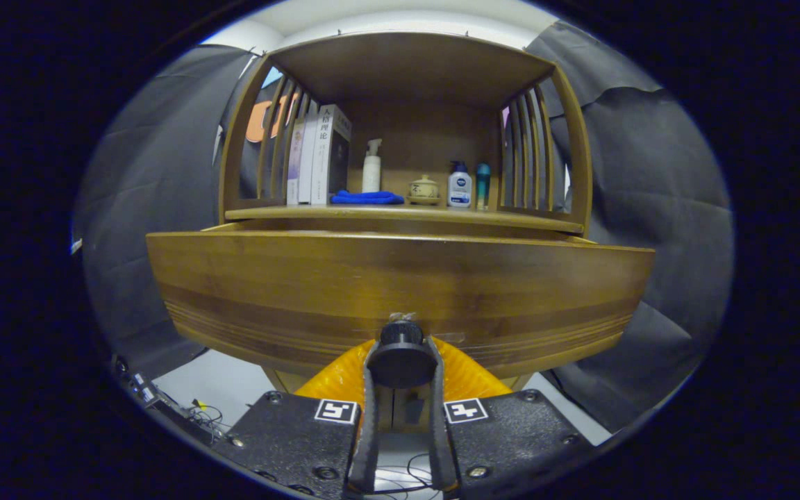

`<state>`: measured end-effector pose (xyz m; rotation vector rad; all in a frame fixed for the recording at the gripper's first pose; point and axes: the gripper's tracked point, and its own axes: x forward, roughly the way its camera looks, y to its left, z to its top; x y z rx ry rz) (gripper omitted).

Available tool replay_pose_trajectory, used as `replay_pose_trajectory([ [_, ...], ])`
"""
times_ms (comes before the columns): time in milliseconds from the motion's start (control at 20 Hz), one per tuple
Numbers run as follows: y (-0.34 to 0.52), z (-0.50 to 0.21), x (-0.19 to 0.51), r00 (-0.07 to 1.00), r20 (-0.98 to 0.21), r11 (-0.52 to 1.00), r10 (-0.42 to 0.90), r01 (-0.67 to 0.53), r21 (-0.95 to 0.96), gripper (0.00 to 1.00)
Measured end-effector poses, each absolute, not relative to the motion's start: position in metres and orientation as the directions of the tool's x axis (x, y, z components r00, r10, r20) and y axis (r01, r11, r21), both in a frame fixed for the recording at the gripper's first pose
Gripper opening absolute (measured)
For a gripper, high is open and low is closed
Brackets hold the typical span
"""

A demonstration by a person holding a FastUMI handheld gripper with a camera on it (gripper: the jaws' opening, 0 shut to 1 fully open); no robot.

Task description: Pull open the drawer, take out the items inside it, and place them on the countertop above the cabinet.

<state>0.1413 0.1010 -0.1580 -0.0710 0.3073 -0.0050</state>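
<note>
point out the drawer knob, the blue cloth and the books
drawer knob [401, 360]: gripper view, its round black face, clamped between the gripper [401, 375] fingers
blue cloth [367, 198]: gripper view, folded top
books [318, 156]: gripper view, white spines

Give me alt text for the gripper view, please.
The gripper has its jaws closed on the black drawer knob of a wooden drawer, pulled partly out. On the countertop above stand books, a blue cloth and bottles.

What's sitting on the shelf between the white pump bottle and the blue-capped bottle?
In the gripper view, a small lidded ceramic jar stands between the white pump bottle and the blue-capped bottle. The gripper grips the drawer knob.
</note>
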Motion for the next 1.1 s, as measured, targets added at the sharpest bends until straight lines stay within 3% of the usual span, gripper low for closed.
replay_pose_trajectory([
  [850, 0.099, -0.156, 0.142, 0.942, -0.335, 0.996, -0.026, -0.003, -0.086, 0.34],
  [1000, 0.101, -0.154, 0.137, 0.950, -0.311, 0.994, -0.002, -0.031, -0.101, 0.43],
  [1100, 0.098, -0.148, 0.128, 0.957, -0.289, 0.995, -0.007, -0.022, -0.095, 0.66],
])
